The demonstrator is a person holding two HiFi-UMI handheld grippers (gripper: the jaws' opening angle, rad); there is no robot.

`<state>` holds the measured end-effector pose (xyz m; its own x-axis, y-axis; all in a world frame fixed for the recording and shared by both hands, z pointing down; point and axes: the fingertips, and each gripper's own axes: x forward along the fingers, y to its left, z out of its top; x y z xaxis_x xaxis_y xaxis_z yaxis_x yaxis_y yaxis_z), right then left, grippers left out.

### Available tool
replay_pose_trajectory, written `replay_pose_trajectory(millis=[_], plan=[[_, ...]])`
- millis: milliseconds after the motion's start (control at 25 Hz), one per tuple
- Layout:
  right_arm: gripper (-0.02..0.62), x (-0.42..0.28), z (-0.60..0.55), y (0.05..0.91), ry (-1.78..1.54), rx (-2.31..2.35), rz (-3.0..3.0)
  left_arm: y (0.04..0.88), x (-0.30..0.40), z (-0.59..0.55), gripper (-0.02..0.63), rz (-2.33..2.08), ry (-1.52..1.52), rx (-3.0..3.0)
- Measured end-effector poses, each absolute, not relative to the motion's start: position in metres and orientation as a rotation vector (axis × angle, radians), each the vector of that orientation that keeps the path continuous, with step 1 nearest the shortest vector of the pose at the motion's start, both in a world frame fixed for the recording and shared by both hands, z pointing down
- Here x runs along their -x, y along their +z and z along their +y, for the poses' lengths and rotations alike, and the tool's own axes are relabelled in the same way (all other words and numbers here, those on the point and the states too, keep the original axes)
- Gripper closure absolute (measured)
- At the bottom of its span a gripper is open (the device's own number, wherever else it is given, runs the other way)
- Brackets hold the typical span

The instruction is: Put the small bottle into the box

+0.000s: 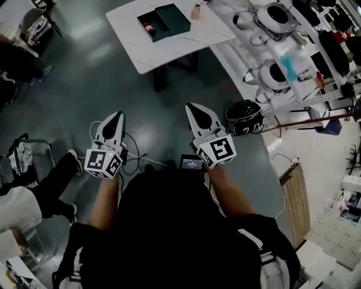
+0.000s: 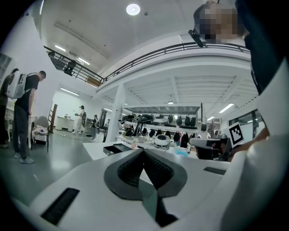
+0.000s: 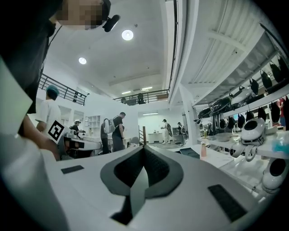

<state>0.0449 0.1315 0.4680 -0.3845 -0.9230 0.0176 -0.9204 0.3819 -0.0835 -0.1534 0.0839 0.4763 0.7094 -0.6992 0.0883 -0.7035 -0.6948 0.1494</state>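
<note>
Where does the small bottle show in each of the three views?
Head view: small bottle at top centre, on the white table, right of the box.
Left gripper view: too small to make out; white table at mid-left.
Right gripper view: right of centre, standing on the white table.
Shared landmark: the white table.

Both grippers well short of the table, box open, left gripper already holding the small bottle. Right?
Not quite. The left gripper holds nothing: the left gripper view shows its jaws shut together, empty. The small bottle stands on the table beside the open box in the head view. The rest holds.
</note>
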Motion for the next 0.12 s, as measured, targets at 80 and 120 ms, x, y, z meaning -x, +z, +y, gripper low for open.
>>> replay_pose_trajectory(millis=[80,120], plan=[[0.565,-0.0493,0.1344,0.4733,-0.138,1.719,2.585,0.4834,0.1486,0.0837,0.591,-1.127,0.015,-2.71],[0.565,-0.0513,0.1356,0.4757,-0.144,1.715,2.586,0.4866,0.1466,0.0834,0.591,-1.124,0.001,-2.691]])
